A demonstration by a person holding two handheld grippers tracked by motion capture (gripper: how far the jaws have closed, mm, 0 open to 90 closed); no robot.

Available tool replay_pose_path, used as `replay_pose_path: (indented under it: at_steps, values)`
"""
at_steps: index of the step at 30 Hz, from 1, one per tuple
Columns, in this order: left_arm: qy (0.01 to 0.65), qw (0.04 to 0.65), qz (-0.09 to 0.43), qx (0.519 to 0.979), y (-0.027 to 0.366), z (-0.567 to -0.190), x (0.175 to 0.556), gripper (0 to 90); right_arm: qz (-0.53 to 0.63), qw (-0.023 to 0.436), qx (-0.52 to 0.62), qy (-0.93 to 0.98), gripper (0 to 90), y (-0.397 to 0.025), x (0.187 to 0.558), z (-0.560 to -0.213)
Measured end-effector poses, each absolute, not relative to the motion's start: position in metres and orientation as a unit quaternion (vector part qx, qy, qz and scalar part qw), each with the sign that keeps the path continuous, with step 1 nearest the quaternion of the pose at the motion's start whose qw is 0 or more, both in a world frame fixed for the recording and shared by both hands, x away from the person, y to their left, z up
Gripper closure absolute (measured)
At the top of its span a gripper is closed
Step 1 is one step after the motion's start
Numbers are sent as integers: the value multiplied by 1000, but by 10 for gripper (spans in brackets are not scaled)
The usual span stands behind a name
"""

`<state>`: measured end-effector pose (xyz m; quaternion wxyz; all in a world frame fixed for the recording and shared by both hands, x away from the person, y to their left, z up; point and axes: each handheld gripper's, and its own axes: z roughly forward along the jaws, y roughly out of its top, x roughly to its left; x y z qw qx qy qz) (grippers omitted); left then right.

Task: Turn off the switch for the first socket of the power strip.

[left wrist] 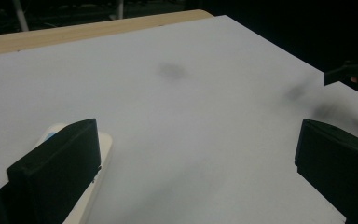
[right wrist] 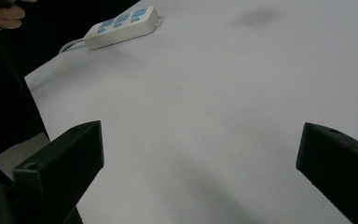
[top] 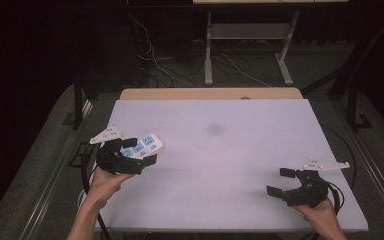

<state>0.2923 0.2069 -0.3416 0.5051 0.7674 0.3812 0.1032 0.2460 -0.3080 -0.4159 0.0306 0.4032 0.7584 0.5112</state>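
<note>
In the high view, your left gripper (top: 139, 151) sits at the left edge of the bench (top: 220, 150), directly over the white power strip (top: 147, 144) with blue sockets, which lies flat there, its far end poking out beyond the gripper. Your right gripper (top: 281, 181) hangs near the front right corner, well apart from the strip, its fingers spread and empty. In the left gripper view, the left fingers (left wrist: 58, 172) stand wide apart; the power strip (left wrist: 95, 177) lies just beside and partly under the left-hand one, not between the two, so nothing is pinched. In the right gripper view, the power strip (right wrist: 123, 25) rests far off near the bench edge, its cord trailing over the side, and the right fingers (right wrist: 63, 163) are spread on bare surface. Judgement: the work is at its start; the strip is approached but not gripped, and any lifting or moving remains to be done.
</note>
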Motion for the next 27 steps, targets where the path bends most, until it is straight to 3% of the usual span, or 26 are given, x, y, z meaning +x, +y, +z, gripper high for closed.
replay_pose_path:
  at_steps: [27]
  values:
    - [361,509,89,777,193,-390,270,0,507,29,399,763,5,-306,245,-417]
